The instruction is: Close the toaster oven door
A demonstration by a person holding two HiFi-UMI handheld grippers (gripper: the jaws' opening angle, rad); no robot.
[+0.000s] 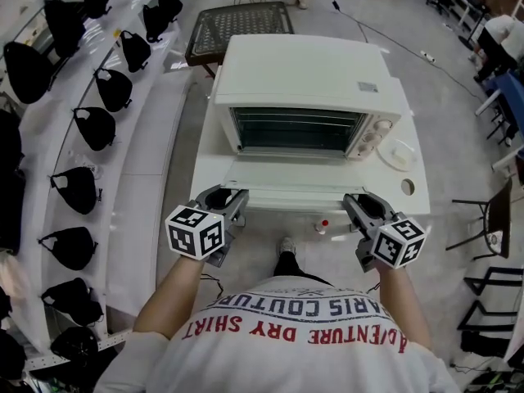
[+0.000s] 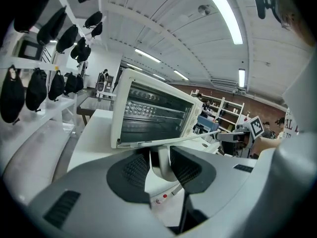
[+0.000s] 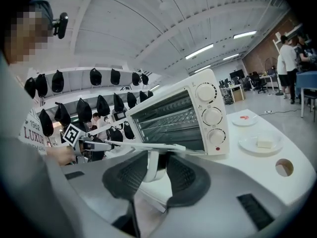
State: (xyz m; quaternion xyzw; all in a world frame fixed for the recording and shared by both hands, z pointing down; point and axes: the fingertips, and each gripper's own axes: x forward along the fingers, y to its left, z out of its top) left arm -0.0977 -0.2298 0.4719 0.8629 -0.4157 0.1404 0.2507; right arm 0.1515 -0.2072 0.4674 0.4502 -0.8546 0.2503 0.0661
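Observation:
A white toaster oven [image 1: 303, 72] stands on a white table [image 1: 206, 166], its door [image 1: 286, 188] swung down flat toward me. My left gripper [image 1: 229, 196] sits at the door's front left corner. In the left gripper view the white door handle [image 2: 161, 163] fills the gap between the pads, so it is shut on it. My right gripper [image 1: 359, 200] is at the front right corner. In the right gripper view the handle [image 3: 152, 165] stands between the jaws, with a dark gap beside the right pad [image 3: 184, 175].
A plate [image 1: 399, 154] and a round hole [image 1: 408, 187] are on the table right of the oven. Black bags [image 1: 94, 125] hang on a white rack along the left. A mesh table [image 1: 237, 27] stands behind, chairs [image 1: 491, 219] at the right.

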